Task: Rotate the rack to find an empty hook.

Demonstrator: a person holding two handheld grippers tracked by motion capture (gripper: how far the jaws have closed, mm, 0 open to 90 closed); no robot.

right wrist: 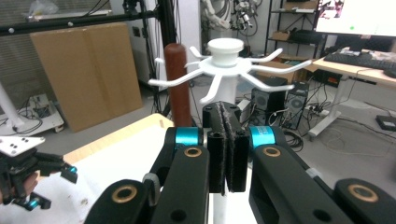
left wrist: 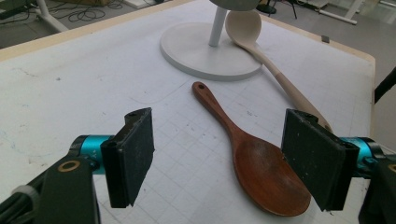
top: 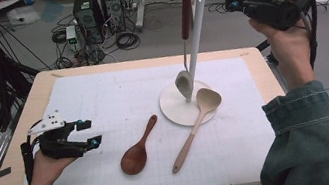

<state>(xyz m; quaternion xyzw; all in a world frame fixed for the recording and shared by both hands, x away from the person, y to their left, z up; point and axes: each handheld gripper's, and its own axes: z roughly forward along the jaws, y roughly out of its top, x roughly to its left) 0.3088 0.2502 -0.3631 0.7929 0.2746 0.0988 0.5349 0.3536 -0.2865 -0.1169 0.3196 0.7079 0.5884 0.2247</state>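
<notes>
1. Left gripper (top: pixel 89 134) rests low at the worktop's (top: pixel 249 65) 8 o'clock edge, jaws released and empty.
2. Dark wooden spoon (left wrist: pixel 254 161) lies flat on the white mat (top: pixel 102 98) just ahead of those jaws, bowl nearest the right pad, handle pointing to 11 o'clock in the left gripper view.
3. Pale wooden spoon (top: pixel 197 122) lies beside it, bowl on the rack's base (top: pixel 175 111).
4. Right gripper (right wrist: pixel 226 144) is held high at 1 o'clock, jaws clenched on nothing, facing the white hook rack (right wrist: pixel 226 63), where a brown-handled ladle (top: pixel 186 43) hangs.
</notes>
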